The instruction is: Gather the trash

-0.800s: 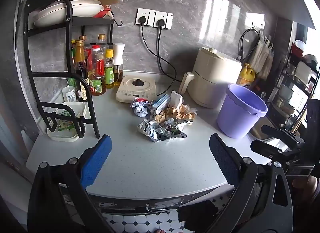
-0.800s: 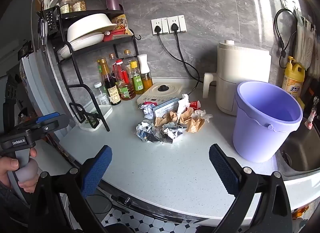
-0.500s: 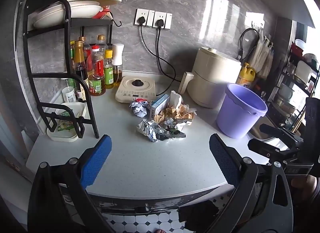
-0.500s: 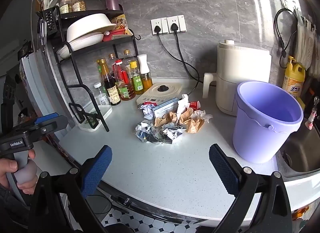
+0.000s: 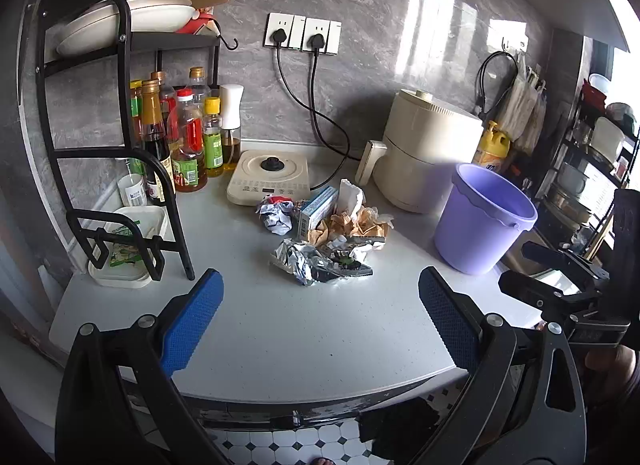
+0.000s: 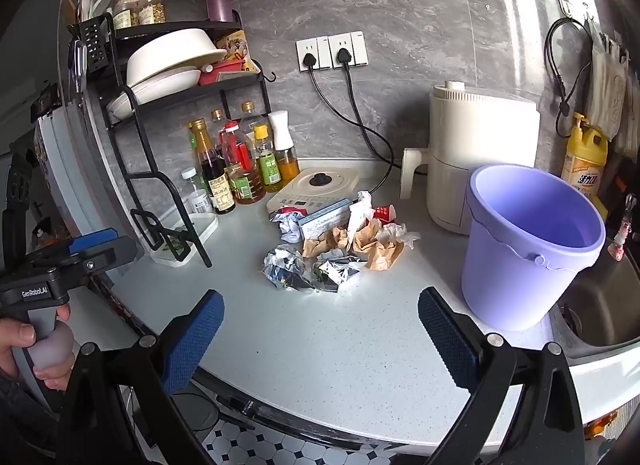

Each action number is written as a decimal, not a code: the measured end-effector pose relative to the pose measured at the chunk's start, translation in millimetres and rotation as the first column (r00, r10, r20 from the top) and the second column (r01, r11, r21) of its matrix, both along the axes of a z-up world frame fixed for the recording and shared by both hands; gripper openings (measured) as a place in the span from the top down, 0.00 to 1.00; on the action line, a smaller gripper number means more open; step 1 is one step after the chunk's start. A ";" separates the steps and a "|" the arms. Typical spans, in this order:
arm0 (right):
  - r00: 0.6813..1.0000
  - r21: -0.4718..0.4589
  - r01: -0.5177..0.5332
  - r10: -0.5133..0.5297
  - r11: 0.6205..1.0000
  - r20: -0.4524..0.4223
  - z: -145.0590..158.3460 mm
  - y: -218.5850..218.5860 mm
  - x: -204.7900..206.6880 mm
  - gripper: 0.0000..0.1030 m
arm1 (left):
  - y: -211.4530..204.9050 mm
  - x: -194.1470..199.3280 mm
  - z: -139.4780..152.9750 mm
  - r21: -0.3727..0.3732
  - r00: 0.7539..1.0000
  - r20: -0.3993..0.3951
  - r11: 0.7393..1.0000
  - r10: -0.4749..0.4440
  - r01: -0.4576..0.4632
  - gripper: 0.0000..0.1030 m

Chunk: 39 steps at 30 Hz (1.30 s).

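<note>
in the left wrist view, the left gripper [image 5: 320,317] is held over the surface [image 5: 304,329], jaws apart, with nothing between them. the trash pile [image 5: 324,233] is seen beyond, left of the purple bucket [image 5: 484,221].

in the right wrist view, the right gripper [image 6: 320,325] is likewise held with jaws apart, nothing gripped, the trash pile [image 6: 336,245] being near the purple bucket [image 6: 528,245].

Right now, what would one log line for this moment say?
left hand-held gripper: open, empty | right hand-held gripper: open, empty | trash pile: on countertop | purple bucket: upright, right of pile

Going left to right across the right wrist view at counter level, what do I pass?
Sauce bottles → induction cooker → trash pile → air fryer → purple bucket → yellow detergent bottle.
</note>
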State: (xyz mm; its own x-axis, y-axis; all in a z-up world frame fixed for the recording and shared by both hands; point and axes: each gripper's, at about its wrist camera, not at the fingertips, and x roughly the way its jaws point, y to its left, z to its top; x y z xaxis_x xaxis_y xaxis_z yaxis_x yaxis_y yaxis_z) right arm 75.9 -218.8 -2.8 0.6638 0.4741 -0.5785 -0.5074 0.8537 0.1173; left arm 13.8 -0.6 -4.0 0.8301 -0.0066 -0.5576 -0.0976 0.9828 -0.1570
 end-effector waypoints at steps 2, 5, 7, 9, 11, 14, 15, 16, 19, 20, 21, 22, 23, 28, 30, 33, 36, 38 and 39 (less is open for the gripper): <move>1.000 0.001 0.002 -0.002 1.000 0.006 0.5 0.8 0.5 0.07 | 1.8 1.4 -0.5 -0.004 1.000 0.000 1.000 -0.003 0.003 0.06; 1.000 -0.003 0.006 -0.006 1.000 0.004 1.3 3.3 3.4 0.07 | 3.6 3.0 -1.4 -0.004 1.000 -0.002 1.000 -0.004 0.004 0.06; 1.000 -0.002 0.003 -0.003 1.000 -0.001 2.2 4.5 4.3 0.07 | 4.3 3.6 -1.2 -0.011 1.000 -0.005 1.000 0.000 0.000 0.06; 1.000 -0.010 -0.003 0.003 1.000 -0.001 2.1 5.9 4.3 0.07 | 4.9 2.2 1.4 -0.013 1.000 0.002 1.000 0.004 -0.004 0.06; 1.000 -0.016 -0.009 0.009 1.000 0.001 1.7 6.9 4.4 0.07 | 5.9 -0.5 3.7 -0.012 1.000 0.015 1.000 0.010 -0.010 0.06; 1.000 0.002 -0.008 0.008 1.000 0.000 0.5 8.0 5.6 0.07 | 10.3 -2.4 3.5 -0.017 1.000 0.014 1.000 0.025 -0.024 0.06; 1.000 0.006 -0.007 0.007 1.000 -0.002 0.6 9.1 6.4 0.07 | 13.5 -2.3 3.4 -0.022 1.000 0.010 0.999 0.026 -0.026 0.06; 1.000 0.012 -0.008 0.008 1.000 -0.003 1.0 10.8 6.8 0.07 | 15.4 -3.0 3.2 -0.021 1.000 0.007 0.999 0.028 -0.028 0.06; 1.000 0.019 -0.021 0.021 1.000 -0.001 2.6 16.4 7.4 0.07 | 21.7 -4.8 3.5 -0.012 0.999 0.007 0.999 0.033 -0.033 0.06; 1.000 0.014 -0.026 0.025 1.000 0.003 2.9 19.0 7.4 0.07 | 24.3 -5.2 3.4 -0.015 0.999 0.010 0.999 0.035 -0.035 0.06; 1.000 0.007 -0.027 0.027 1.000 0.005 3.6 21.8 8.6 0.07 | 27.4 -4.2 2.9 -0.021 0.999 0.007 0.999 0.039 -0.039 0.06; 1.000 -0.001 -0.022 0.022 1.000 -0.001 4.2 24.5 10.3 0.07 | 30.2 -2.9 3.0 -0.029 0.999 0.002 0.999 0.044 -0.044 0.06; 1.000 0.001 -0.017 0.017 1.000 -0.008 5.3 26.1 11.6 0.07 | 32.8 -2.9 4.2 -0.036 0.999 0.006 0.998 0.044 -0.044 0.06; 1.000 -0.007 -0.018 0.018 1.000 0.002 11.7 33.1 14.8 0.07 | 43.5 -4.1 11.5 -0.050 0.997 0.034 0.997 0.062 -0.061 0.06; 1.000 -0.006 -0.022 0.022 1.000 0.000 12.1 34.7 16.6 0.07 | 44.6 -4.5 11.6 -0.040 0.997 0.033 0.997 0.064 -0.062 0.06; 1.000 -0.004 -0.025 0.025 1.000 0.003 12.0 36.3 16.7 0.07 | 45.9 -6.1 10.2 -0.040 0.997 0.026 0.997 0.068 -0.067 0.06; 1.000 0.004 -0.027 0.027 1.000 0.005 11.4 35.0 15.0 0.07 | 47.6 -8.8 8.4 -0.043 0.997 0.022 0.996 0.080 -0.079 0.06; 1.000 0.011 -0.028 0.028 1.000 0.000 11.4 33.6 14.2 0.07 | 47.8 -10.2 7.8 -0.047 0.996 0.021 0.995 0.085 -0.083 0.06; 1.000 0.015 -0.030 0.030 0.999 0.000 11.6 32.7 13.7 0.07 | 47.8 -10.7 7.6 -0.046 0.996 0.023 0.995 0.086 -0.085 0.06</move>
